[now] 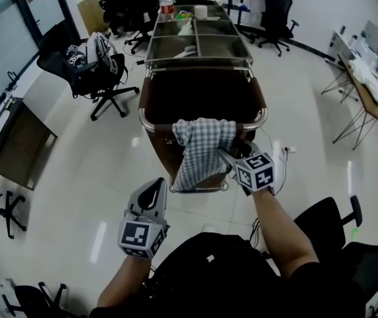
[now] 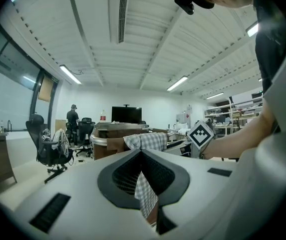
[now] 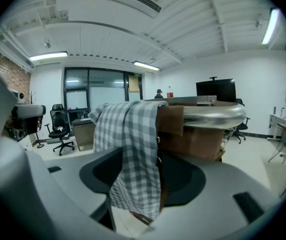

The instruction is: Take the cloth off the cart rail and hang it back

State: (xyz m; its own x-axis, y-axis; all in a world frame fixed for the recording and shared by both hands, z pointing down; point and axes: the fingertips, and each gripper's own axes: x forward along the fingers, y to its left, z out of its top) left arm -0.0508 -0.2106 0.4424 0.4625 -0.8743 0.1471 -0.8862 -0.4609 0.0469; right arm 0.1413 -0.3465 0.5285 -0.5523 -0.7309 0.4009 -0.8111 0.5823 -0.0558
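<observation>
A grey-and-white checked cloth (image 1: 200, 148) hangs over the near chrome rail (image 1: 145, 120) of a brown cart (image 1: 202, 91). My right gripper (image 1: 226, 155) is at the cloth's right edge, just below the rail. In the right gripper view its jaws stand apart, with the cloth (image 3: 127, 144) hanging down between them and the rail (image 3: 218, 114) behind it. My left gripper (image 1: 151, 189) points up from below and left of the cloth, apart from it. Its tips meet with nothing in them, and the cloth (image 2: 149, 141) shows beyond them.
The cart's top trays (image 1: 198, 42) hold small items. Office chairs stand at left (image 1: 96, 68), at the back and at lower right (image 1: 328, 220). A desk (image 1: 367, 88) is at the right and cables (image 1: 281, 152) lie on the floor beside the cart. A person (image 2: 72, 119) stands far off.
</observation>
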